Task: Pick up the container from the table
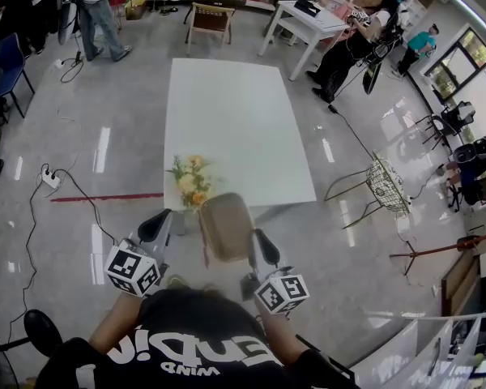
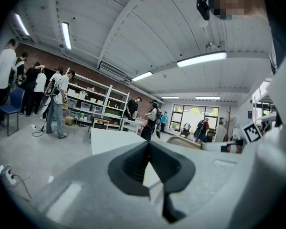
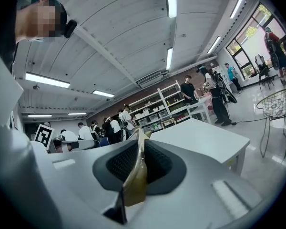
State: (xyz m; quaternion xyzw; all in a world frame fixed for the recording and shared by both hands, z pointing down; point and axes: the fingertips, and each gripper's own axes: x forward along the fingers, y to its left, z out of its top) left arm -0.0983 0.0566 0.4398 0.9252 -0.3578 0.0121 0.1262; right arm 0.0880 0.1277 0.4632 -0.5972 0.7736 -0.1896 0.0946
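Observation:
My right gripper (image 1: pixel 257 235) is shut on the right rim of a tan container (image 1: pixel 225 227), which hangs in the air just off the near edge of the white table (image 1: pixel 235 128). In the right gripper view the thin tan rim (image 3: pixel 136 185) is pinched between the black pads (image 3: pixel 162 163), at my right gripper (image 3: pixel 140 144). My left gripper (image 1: pixel 162 220) hovers left of the container without touching it. In the left gripper view my left gripper (image 2: pixel 148 144) has its tips together with nothing between them, and the container (image 2: pixel 183 141) shows off to the right.
A bunch of yellow flowers (image 1: pixel 190 181) stands at the table's near left corner, close to the left gripper. A wire chair (image 1: pixel 386 186) is on the right, and a power strip with its cable (image 1: pixel 50 179) lies on the floor at left. People, tables and shelves fill the far end.

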